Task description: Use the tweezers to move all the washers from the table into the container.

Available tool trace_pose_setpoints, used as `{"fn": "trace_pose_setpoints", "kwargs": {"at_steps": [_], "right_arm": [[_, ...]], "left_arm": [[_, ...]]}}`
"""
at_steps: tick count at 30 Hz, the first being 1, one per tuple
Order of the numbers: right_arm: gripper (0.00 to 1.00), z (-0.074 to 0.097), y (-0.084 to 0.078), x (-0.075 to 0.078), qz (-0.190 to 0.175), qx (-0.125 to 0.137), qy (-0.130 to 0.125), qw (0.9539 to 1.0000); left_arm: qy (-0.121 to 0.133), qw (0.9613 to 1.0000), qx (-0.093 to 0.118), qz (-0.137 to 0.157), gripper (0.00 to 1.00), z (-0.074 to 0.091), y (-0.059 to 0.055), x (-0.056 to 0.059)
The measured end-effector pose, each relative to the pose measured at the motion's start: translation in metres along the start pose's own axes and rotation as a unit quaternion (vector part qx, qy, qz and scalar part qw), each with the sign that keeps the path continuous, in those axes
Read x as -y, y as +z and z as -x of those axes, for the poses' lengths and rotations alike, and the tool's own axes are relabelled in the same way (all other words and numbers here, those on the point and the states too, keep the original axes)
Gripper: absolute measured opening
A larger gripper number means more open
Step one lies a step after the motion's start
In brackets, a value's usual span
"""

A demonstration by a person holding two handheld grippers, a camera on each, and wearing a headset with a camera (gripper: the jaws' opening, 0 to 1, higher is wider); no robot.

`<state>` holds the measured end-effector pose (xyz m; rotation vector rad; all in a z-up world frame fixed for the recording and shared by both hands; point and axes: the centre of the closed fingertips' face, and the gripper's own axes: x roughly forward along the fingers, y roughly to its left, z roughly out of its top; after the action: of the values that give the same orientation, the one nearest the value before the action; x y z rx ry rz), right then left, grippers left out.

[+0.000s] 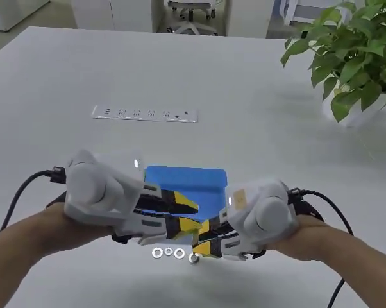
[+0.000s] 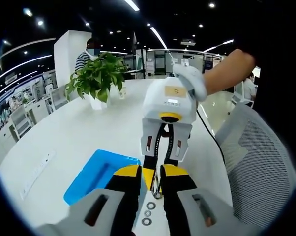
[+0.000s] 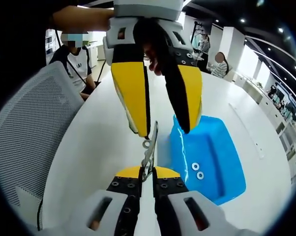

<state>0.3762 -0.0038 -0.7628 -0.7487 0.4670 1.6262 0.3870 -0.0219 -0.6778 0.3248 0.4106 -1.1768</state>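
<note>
Your right gripper (image 3: 148, 173) has its jaws closed tight on the tweezers (image 3: 150, 147), which point forward over the white worktop (image 3: 103, 147); a washer (image 3: 146, 144) sits right at their tip, though you cannot tell whether it is lifted or lying flat. Your left gripper (image 3: 163, 132) faces it head-on, jaws apart and gripping nothing, with one jaw tip just beside the tweezers' end. The blue container (image 3: 222, 162) lies just beside the tweezers, with two washers (image 3: 195, 166) inside it. Three more washers (image 1: 168, 253) lie in a row on the worktop, on your side of the grippers.
</note>
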Motion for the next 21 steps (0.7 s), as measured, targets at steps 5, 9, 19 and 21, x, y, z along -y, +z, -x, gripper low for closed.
{"fn": "trace_pose_setpoints", "kwargs": {"at_steps": [5,9,19,21], "right_arm": [[0.09,0.005,0.004,0.001,-0.003,0.000,-0.002,1.0000],[0.09,0.009,0.008,0.000,-0.005,0.000,-0.001,1.0000],[0.09,0.022,0.022,0.005,-0.001,0.001,-0.002,1.0000],[0.09,0.025,0.025,0.007,0.000,0.003,-0.003,1.0000]], "left_arm": [[0.002,1.0000,0.002,0.008,0.32,0.005,-0.003,-0.001],[0.014,0.9997,0.012,0.014,0.38,0.012,-0.003,-0.003],[0.053,0.9973,0.031,0.041,0.64,0.028,-0.010,-0.014],[0.055,0.9967,0.030,0.051,0.67,0.030,-0.012,-0.015]]}}
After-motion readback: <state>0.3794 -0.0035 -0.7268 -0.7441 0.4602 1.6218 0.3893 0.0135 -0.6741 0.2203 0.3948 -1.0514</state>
